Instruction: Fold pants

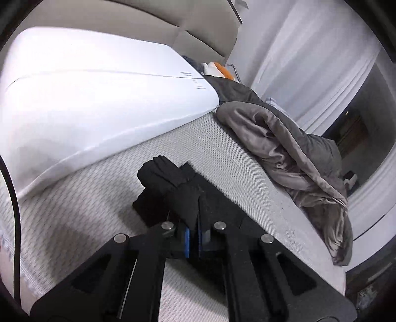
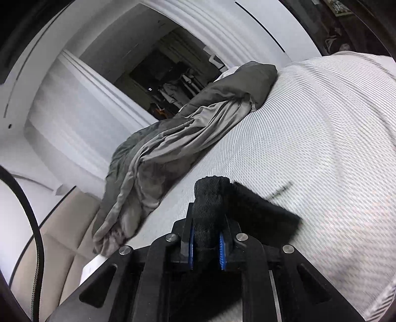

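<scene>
The black pants (image 1: pixel 170 183) are bunched up and hang lifted above the mattress (image 1: pixel 222 153) in the left wrist view. My left gripper (image 1: pixel 194 235) is shut on a thin fold of them, its blue pads nearly touching. Through the right wrist camera, a thicker roll of the black pants (image 2: pixel 259 205) rises between the blue pads, and my right gripper (image 2: pixel 206 237) is shut on it. More of the dark cloth trails to the right over the mattress (image 2: pixel 321 123). How the rest of the pants lies is hidden behind the grippers.
A large white pillow (image 1: pixel 86 99) lies at the left against a beige headboard (image 1: pixel 173 22). A crumpled grey blanket (image 1: pixel 297 153) runs along the bed's far edge, also visible as the grey blanket (image 2: pixel 160 153). A black cable (image 1: pixel 12 185) hangs at the left. White curtains stand behind.
</scene>
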Demonstrator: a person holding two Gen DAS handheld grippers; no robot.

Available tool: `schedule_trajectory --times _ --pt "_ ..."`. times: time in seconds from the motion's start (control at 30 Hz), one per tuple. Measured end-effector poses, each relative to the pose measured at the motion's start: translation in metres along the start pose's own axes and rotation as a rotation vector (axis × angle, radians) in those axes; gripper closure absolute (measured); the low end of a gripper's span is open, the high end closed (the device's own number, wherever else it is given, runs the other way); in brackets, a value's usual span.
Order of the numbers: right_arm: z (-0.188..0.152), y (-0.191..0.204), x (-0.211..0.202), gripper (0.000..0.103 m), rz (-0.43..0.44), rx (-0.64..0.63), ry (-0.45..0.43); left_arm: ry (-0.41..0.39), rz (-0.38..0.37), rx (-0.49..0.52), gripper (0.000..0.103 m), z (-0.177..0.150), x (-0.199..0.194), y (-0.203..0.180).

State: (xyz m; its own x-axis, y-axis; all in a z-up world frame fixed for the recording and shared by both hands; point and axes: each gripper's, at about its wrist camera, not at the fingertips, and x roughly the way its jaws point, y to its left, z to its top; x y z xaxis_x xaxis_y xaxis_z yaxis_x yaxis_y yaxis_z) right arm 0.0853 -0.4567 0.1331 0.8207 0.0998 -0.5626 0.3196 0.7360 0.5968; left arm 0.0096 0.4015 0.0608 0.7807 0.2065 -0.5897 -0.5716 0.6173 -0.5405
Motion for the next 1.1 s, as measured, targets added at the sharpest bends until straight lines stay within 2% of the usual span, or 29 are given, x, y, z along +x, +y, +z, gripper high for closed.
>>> schedule_trajectory --times 0.1,0.13,0.2,0.23,0.27,0.37,0.43,0.6,0.7,0.77,0.83,0.9,1.03,1.1 --pt "0.017 0.024 0.051 0.089 -0.048 -0.031 0.016 0.034 0.054 0.051 0.101 0.028 0.049 -0.033" --pt "0.021 0.028 0.068 0.087 -0.072 -0.041 0.028 0.046 0.063 0.06 0.097 0.032 0.061 -0.038" --pt "0.029 0.039 0.113 0.073 -0.154 -0.073 0.068 0.075 0.12 0.083 0.065 0.043 0.092 -0.046" --pt "0.03 0.04 0.129 0.052 -0.178 -0.08 0.083 0.059 0.151 0.085 0.035 0.049 0.104 -0.047" --pt "0.033 0.041 0.146 0.042 -0.212 -0.081 0.088 0.04 0.164 0.081 0.023 0.049 0.11 -0.05" --pt "0.032 0.039 0.156 0.039 -0.257 -0.101 0.074 0.036 0.151 0.087 0.02 0.053 0.113 -0.05" --pt "0.024 0.039 0.148 0.031 -0.228 -0.119 0.073 0.026 0.15 0.096 0.019 0.047 0.105 -0.047" --pt "-0.003 0.041 0.11 0.025 -0.145 -0.162 0.068 0.038 0.081 0.118 0.018 0.011 0.064 -0.04" --pt "-0.024 0.037 0.076 0.02 -0.093 -0.145 0.06 0.09 0.031 0.055 0.019 -0.018 0.046 -0.03" --pt "-0.033 0.042 0.063 0.02 -0.072 -0.149 0.069 0.128 -0.005 0.014 0.037 -0.039 0.041 -0.022" --pt "-0.045 0.043 0.048 0.02 -0.022 -0.17 0.087 0.186 -0.054 -0.034 0.04 -0.057 0.045 -0.014" --pt "-0.057 0.043 0.035 0.02 0.012 -0.184 0.099 0.205 -0.084 -0.059 0.042 -0.069 0.053 -0.01" --pt "-0.066 0.04 0.027 0.02 0.015 -0.22 0.107 0.223 0.002 -0.065 0.043 -0.08 0.082 -0.004" --pt "-0.065 0.038 0.028 0.02 0.014 -0.221 0.104 0.225 0.027 -0.104 0.043 -0.083 0.095 0.002"
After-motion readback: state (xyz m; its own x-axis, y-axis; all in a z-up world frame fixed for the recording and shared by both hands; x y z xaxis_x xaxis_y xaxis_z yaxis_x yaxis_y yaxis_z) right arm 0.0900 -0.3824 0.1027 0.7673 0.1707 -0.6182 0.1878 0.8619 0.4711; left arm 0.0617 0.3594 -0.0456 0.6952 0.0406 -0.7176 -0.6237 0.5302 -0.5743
